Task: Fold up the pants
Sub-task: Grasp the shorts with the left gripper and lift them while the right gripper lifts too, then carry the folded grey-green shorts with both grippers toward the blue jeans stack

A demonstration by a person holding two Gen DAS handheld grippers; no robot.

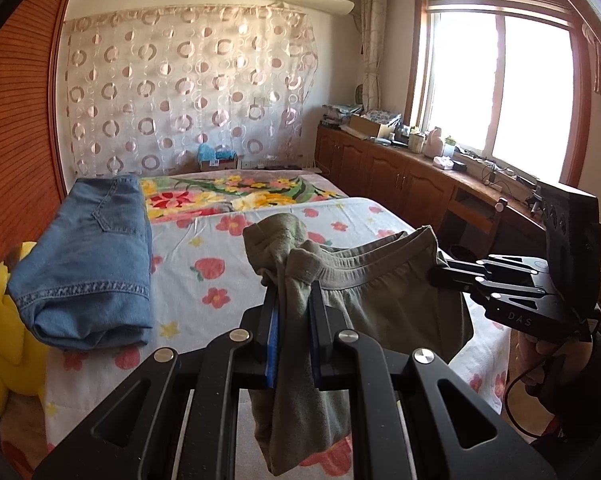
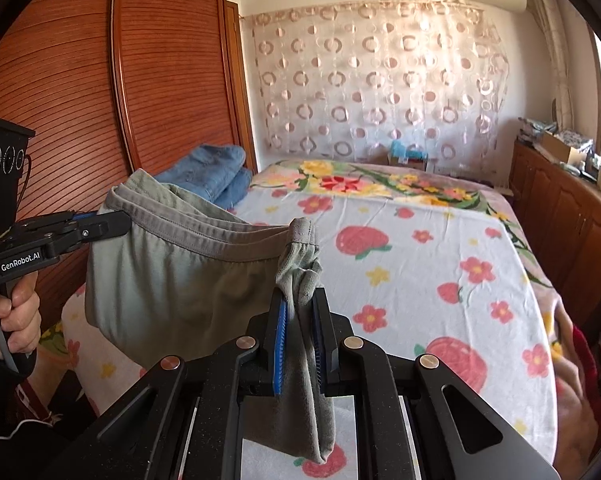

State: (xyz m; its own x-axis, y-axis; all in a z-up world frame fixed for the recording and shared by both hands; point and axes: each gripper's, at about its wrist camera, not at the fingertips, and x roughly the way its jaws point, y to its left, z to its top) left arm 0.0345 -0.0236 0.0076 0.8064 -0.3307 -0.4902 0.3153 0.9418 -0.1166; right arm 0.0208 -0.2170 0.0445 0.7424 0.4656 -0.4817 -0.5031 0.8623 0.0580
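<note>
- The olive-green soft cotton pants [image 1: 384,280] hang in the air above the bed, stretched by their elastic waistband between the two hand-held grippers.
- The left hand-held gripper [image 1: 293,300] is clamped on one bunched corner of the waistband; cloth fills the gap between its blue-padded fingers and droops below them.
- The right hand-held gripper [image 2: 300,308] pinches the opposite waistband corner in the same way, with a fold of fabric hanging down between its fingers.
- In the left wrist view the right hand-held gripper [image 1: 440,270] shows at the right, biting the far end of the band; a person's hand [image 1: 540,364] holds its handle.
- The bed with its white sheet printed with pink flowers and strawberries [image 2: 420,264] lies beneath the pants.
- Folded blue denim jeans [image 1: 88,260] rest on the bed's left side, near a yellow plush toy [image 1: 8,328] at the edge.
- A wooden counter of cabinets [image 1: 400,168] runs under the window, cluttered with small items.
</note>
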